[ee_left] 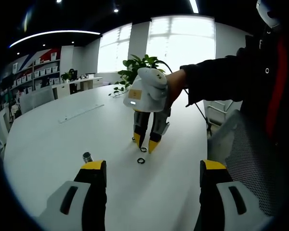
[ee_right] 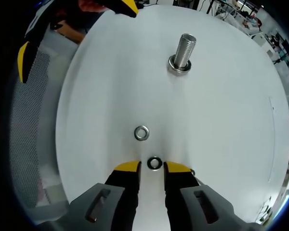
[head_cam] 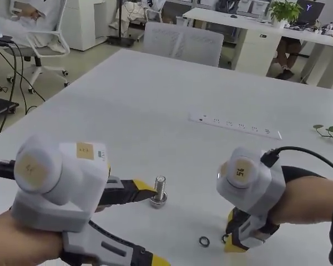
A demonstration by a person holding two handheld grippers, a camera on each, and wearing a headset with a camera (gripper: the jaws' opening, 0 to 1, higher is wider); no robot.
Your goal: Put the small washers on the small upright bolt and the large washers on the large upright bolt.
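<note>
Right gripper view: right gripper (ee_right: 152, 167) jaws stand narrow, flanking a small dark ring washer (ee_right: 154, 163) that lies flat on the white desk (ee_right: 221, 125); whether they touch it I cannot tell. A small silver flat washer (ee_right: 141, 133) lies just beyond at 12 o'clock. The threaded steel upright bolt (ee_right: 183, 50) stands well apart at 1 o'clock. Left gripper view: left gripper (ee_left: 153, 167) jaws stand wide, holding nothing, with the bolt near the 9 o'clock jaw

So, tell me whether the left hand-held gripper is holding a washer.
No, the left hand-held gripper has its jaws wide apart, gripping nothing.
</note>
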